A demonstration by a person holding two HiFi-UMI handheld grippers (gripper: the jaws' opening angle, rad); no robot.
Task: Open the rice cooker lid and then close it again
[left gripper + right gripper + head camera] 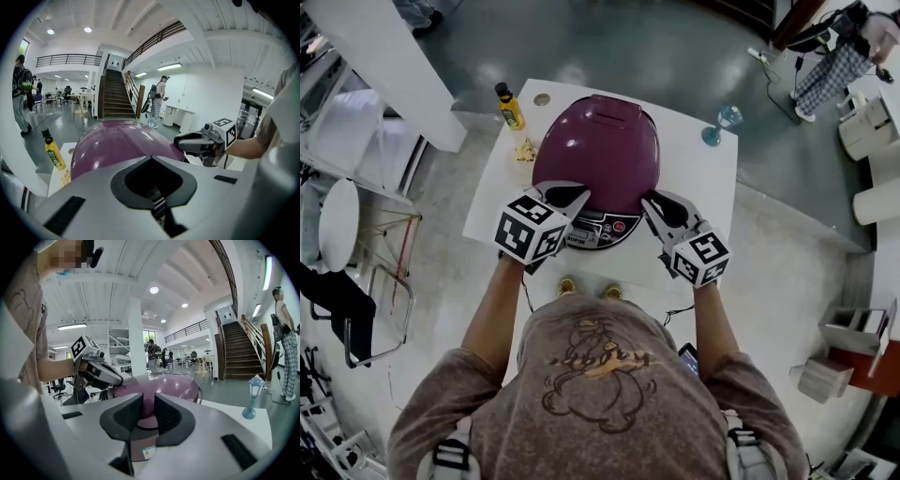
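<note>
A purple rice cooker (598, 150) stands on the white table (698, 173) with its domed lid down and its control panel (602, 230) facing me. My left gripper (580, 191) is at the lid's front left edge, its jaws shut with nothing between them. In the left gripper view its closed tips (151, 158) sit just before the lid (112, 145). My right gripper (648, 198) is at the lid's front right edge. In the right gripper view a narrow gap (149, 405) shows between its pads, with the cooker (161, 385) beyond and nothing pressed.
A yellow bottle (509, 106) and a small yellowish object (523, 150) are at the table's back left. A little blue lamp figure (719, 124) stands at the back right. Chairs (342, 225) and white furniture line the left; people walk in the hall beyond.
</note>
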